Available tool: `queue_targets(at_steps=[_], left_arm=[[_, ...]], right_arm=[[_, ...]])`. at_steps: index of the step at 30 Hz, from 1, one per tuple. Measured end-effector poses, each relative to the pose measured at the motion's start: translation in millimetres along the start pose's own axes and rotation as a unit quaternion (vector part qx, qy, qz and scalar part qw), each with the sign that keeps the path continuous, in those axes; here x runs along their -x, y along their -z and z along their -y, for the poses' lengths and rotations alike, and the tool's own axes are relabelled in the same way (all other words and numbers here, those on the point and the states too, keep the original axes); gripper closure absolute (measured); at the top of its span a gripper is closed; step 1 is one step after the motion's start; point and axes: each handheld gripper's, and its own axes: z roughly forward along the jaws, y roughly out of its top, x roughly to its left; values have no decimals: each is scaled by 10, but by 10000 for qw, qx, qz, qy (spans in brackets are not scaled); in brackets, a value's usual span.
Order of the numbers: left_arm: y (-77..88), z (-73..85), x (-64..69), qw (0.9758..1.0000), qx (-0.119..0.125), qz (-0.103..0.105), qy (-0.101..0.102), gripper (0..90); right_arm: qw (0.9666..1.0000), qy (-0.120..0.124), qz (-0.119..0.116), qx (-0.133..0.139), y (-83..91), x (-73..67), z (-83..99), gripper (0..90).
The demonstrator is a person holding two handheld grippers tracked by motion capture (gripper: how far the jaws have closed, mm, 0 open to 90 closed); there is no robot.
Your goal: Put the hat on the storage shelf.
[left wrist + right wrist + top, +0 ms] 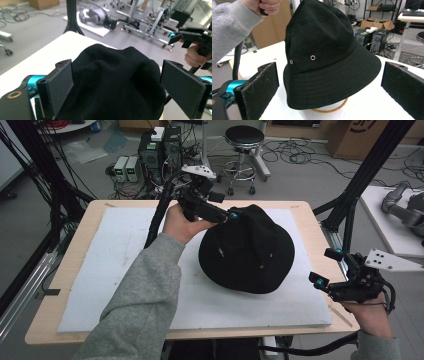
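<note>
While the right gripper (327, 270) waits at the near right edge of the table (95, 215) with its jaws wide apart and holding nothing, it points at the black bucket hat (247, 252). The hat sits in the middle of the white mat (115, 250), over a round stand with an orange ring (332, 110), which probably keeps it in shape. Farther back, the left gripper (231, 216) reaches the hat's top, jaws spread on both sides of it, not squeezing, likely ready to grab.

Black bucket hat (247, 251) stood mid-mat, sole obstacle; white foam mat (115, 270) lay bare left and near; left gripper (231, 216) crowded hat's far-left crown.
</note>
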Motion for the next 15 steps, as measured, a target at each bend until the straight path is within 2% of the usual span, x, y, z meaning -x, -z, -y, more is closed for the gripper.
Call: queue_targets(at_steps=[9,15], left_arm=[[481,307,3,9992,185,-296,184,73],[798,560,46,9980,377,-429,269,71]], right_arm=[[10000,36,31,-31,-100,0,-13,10],[9997,35,250,14,-157,11,-28,10]])
